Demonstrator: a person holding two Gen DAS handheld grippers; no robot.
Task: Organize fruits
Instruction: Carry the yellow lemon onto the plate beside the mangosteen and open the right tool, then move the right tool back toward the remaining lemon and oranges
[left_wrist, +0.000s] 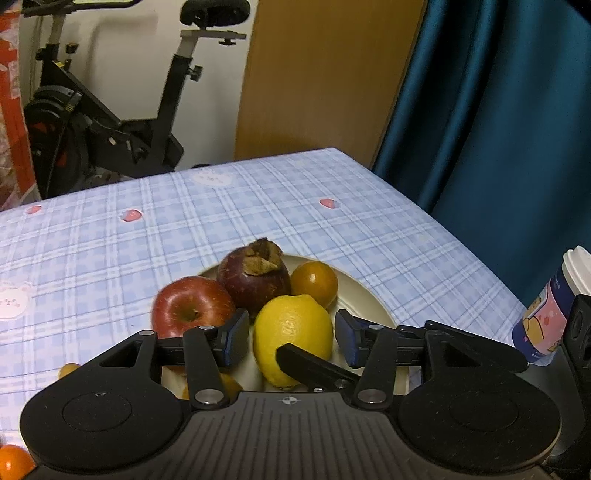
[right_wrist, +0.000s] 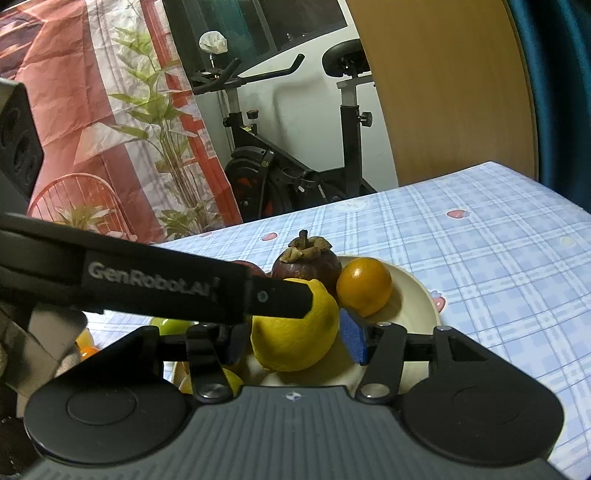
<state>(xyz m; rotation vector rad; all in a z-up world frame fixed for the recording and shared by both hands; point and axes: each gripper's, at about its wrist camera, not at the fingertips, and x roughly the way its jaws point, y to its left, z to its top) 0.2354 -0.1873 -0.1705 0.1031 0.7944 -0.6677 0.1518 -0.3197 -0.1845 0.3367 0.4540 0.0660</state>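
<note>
Your left gripper (left_wrist: 291, 332) has its jaws spread either side of the lemon (left_wrist: 293, 332), pads clear of the peel. Your right gripper (right_wrist: 295, 339) brackets the same lemon, though whether its pads press on it is unclear. The lemon sits on the cream plate (left_wrist: 364, 295) on the table (left_wrist: 110, 243), beside the red apple (left_wrist: 190, 306), mangosteen (left_wrist: 253, 280) and small orange (left_wrist: 314, 282).

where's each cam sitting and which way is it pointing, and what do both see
Left wrist: sits on the left gripper, angled down at the plate; its open fingers flank the lemon with gaps.
Right wrist: sits on the right gripper, aimed lower across the table; its fingers also bracket the lemon, whether they touch it is unclear; the left gripper's finger crosses in front.
Shared: lemon, mangosteen, orange, plate, exercise bike.
</note>
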